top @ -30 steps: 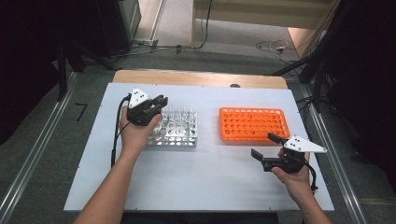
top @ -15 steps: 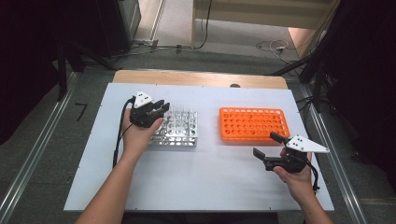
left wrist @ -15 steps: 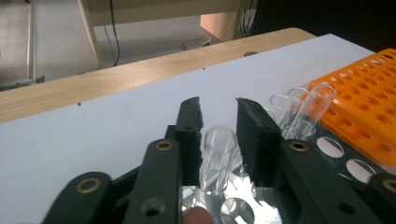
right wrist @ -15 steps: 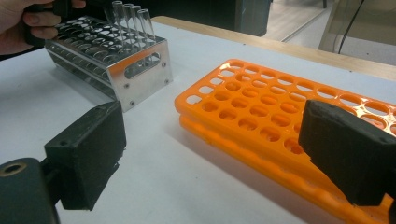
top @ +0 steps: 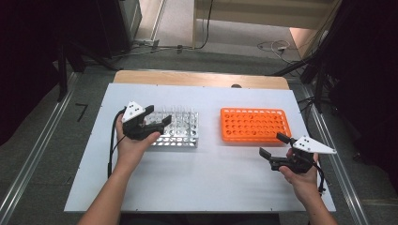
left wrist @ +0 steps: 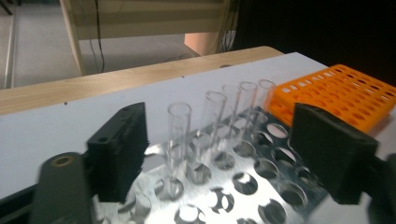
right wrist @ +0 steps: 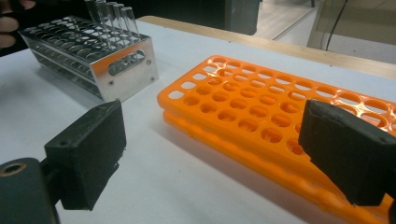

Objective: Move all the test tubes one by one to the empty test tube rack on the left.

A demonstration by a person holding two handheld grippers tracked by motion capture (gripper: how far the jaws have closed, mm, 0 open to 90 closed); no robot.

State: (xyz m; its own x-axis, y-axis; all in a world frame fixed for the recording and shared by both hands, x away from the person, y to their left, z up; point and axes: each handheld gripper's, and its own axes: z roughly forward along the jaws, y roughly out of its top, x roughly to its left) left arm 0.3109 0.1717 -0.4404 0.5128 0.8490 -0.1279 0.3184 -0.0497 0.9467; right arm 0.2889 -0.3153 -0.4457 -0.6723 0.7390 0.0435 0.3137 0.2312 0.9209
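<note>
A shiny metal tube rack (top: 180, 133) stands left of centre on the white table, with a row of clear glass tubes (left wrist: 180, 123) along its far side. An orange rack (top: 255, 124) with empty holes lies to its right. My left gripper (top: 157, 117) hovers open over the metal rack's left end. In the left gripper view its jaws stand wide on either side of the nearest tubes, and nothing is held in the left gripper (left wrist: 224, 154). My right gripper (top: 274, 145) is open just in front of the orange rack's right corner, also empty. The right gripper (right wrist: 217, 154) faces the orange rack (right wrist: 261, 107) and the metal rack (right wrist: 116, 60).
The white table (top: 206, 187) has a wooden strip (top: 197, 78) along its far edge. Cables lie on the floor beyond it. Metal rails run along both sides of the table, and dark equipment stands at the far left and at the right.
My left gripper has drifted slightly toward the person over the metal rack's left end. The right gripper and both racks have stayed almost still.
</note>
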